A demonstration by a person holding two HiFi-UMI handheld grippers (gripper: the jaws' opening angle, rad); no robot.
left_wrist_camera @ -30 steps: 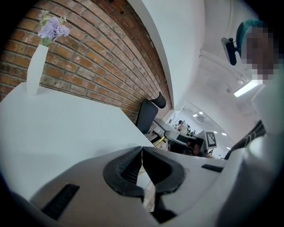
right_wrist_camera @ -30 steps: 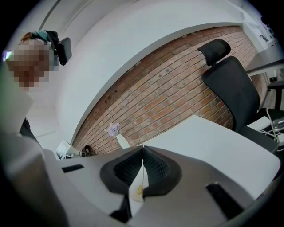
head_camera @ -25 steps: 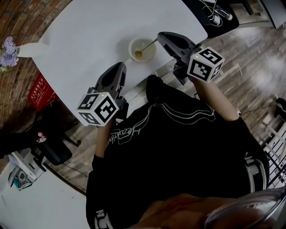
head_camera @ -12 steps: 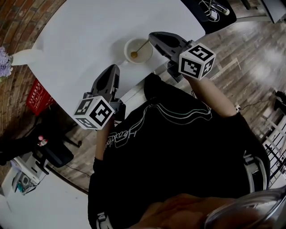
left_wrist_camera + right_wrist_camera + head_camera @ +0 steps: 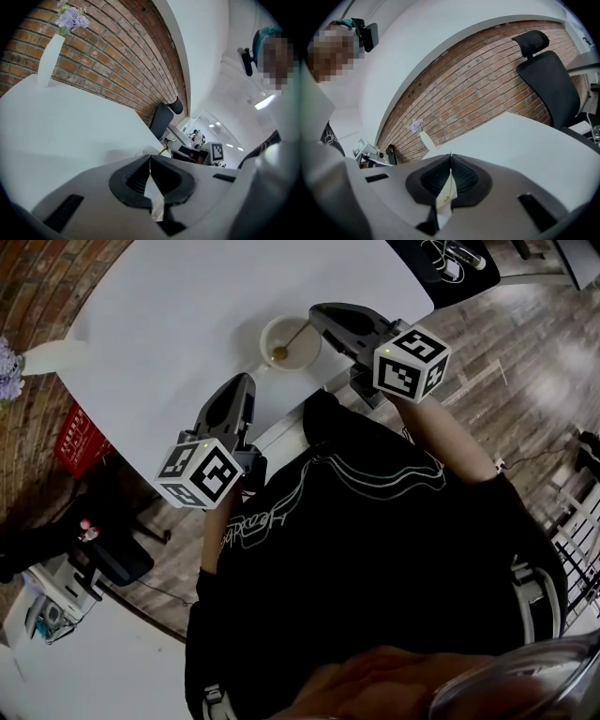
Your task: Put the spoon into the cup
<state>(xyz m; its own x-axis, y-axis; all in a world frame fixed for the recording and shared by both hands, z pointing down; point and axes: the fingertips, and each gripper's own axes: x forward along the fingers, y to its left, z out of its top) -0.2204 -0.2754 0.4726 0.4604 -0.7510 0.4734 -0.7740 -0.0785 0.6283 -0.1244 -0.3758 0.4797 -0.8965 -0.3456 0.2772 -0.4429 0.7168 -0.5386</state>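
A white cup (image 5: 300, 357) stands near the front edge of the white table (image 5: 169, 315). A gold spoon (image 5: 280, 353) rests with its bowl inside the cup, and its handle slants up to the right. My right gripper (image 5: 317, 315) sits at the end of that handle with its jaws closed on it. In the right gripper view (image 5: 451, 155) a gold glint shows in the slit below the tips. My left gripper (image 5: 246, 381) hovers over the table edge left of the cup, shut and empty. From the left gripper (image 5: 150, 157) the cup (image 5: 146, 151) and spoon handle (image 5: 163, 149) show just beyond the tips.
A white vase (image 5: 47, 357) with purple flowers stands at the table's far left corner, by a brick wall. A red crate (image 5: 80, 432) sits on the floor beside the table. A black office chair (image 5: 543, 79) stands beyond the far side. A dark mat with cables (image 5: 441, 259) lies at the top right.
The right gripper has edged slightly left toward the cup, and the whole view has shifted a little. The spoon stays in the cup. The left gripper has hardly moved.
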